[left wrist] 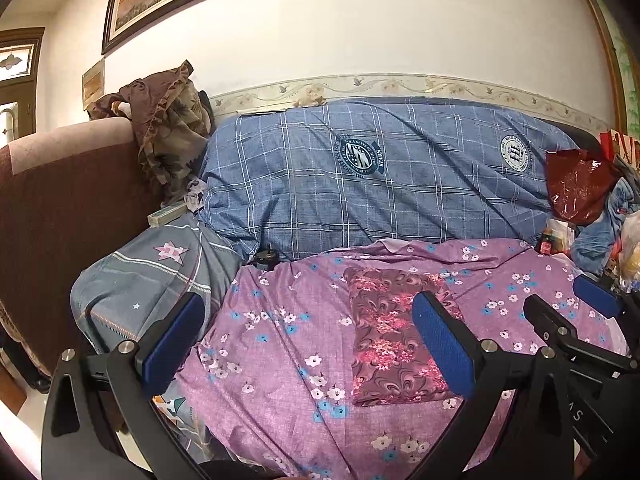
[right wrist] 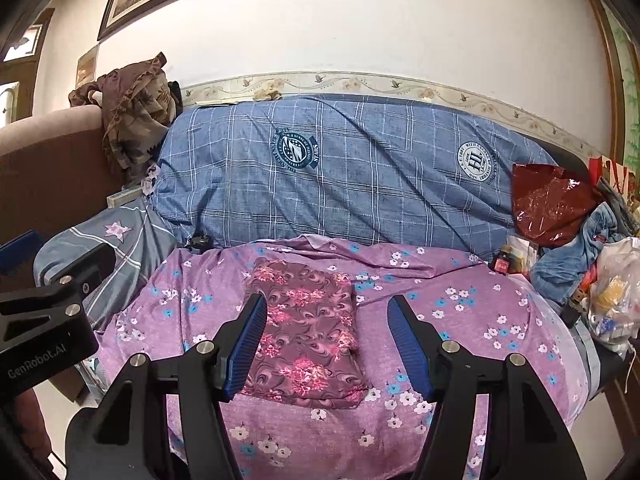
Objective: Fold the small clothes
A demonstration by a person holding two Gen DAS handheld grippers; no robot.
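Observation:
A small maroon garment with pink flowers [left wrist: 394,332] lies folded in a flat rectangle on the purple floral sheet [left wrist: 280,352]. It also shows in the right wrist view [right wrist: 308,332], on the same sheet [right wrist: 460,320]. My left gripper [left wrist: 308,344] is open and empty, held above the sheet just left of the garment. My right gripper [right wrist: 326,344] is open and empty, held above the garment's near half. The right gripper also shows at the right edge of the left wrist view [left wrist: 568,304].
A blue checked duvet [right wrist: 352,176] lies along the wall behind the sheet. A grey star-patterned pillow [left wrist: 152,276] sits at the left by the brown sofa arm [left wrist: 60,200]. A red plastic bag [right wrist: 548,204], jeans [right wrist: 568,256] and clutter crowd the right side.

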